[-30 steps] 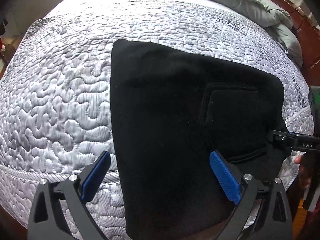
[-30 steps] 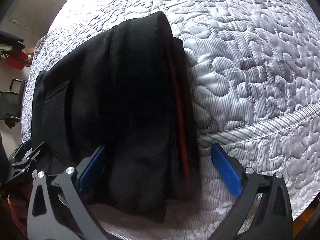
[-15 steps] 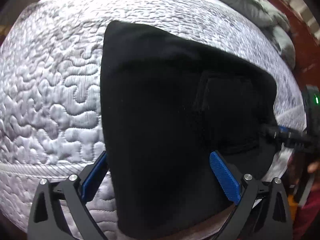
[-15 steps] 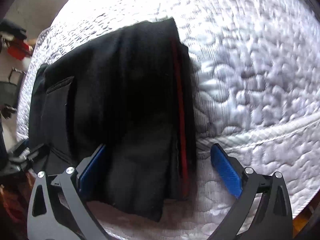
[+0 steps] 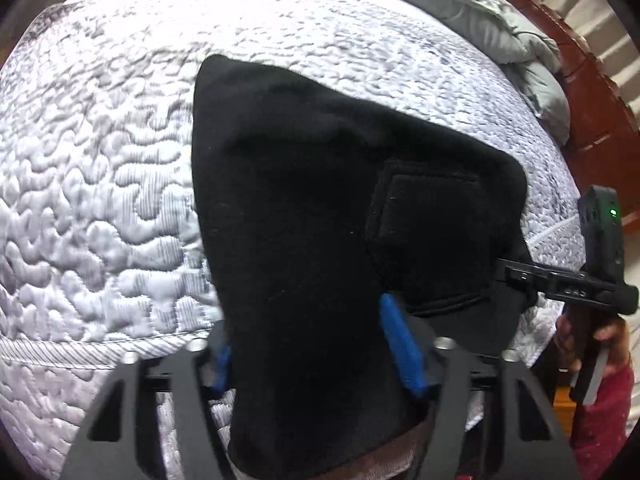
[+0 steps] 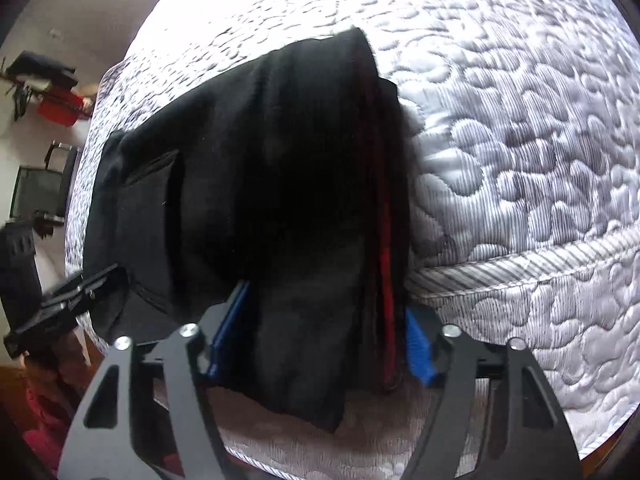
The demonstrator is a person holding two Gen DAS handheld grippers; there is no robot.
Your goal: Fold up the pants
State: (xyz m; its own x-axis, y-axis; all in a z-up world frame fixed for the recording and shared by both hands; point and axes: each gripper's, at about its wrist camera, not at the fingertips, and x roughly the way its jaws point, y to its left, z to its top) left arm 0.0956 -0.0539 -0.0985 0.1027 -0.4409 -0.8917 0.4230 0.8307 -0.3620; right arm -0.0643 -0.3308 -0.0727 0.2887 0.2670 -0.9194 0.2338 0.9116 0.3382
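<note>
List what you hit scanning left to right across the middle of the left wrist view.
Quilted mattress → folded black pants → patch pocket on them → the other hand-held gripper at the pants' right edge → wooden bed frame.

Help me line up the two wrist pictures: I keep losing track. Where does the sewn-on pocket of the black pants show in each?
Left wrist view: the pocket sits right of centre on the pants, above the right blue finger of the left gripper.
Right wrist view: the pocket lies at the left, up-left of the right gripper.
Shared landmark: the mattress's corded edge seam.
</note>
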